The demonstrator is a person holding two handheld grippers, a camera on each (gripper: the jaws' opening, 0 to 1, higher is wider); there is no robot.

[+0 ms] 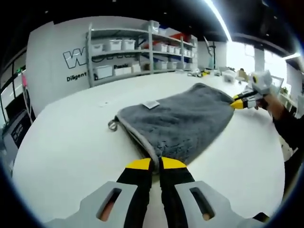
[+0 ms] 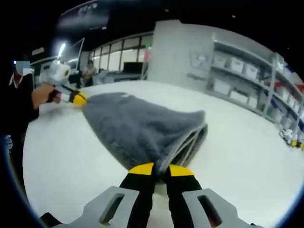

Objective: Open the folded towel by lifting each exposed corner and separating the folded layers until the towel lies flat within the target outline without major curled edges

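Both tongs, left (image 1: 156,165) and right (image 2: 160,168), clamped on opposite towel (image 1: 185,118) corners; hanging loop (image 1: 113,125) in left gripper view.

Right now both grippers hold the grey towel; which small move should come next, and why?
Probably draw the two grippers a little apart and up. The left gripper and the right gripper each pinch an opposite end of the towel, which is still doubled, its layered edge showing, so the layers need separating.
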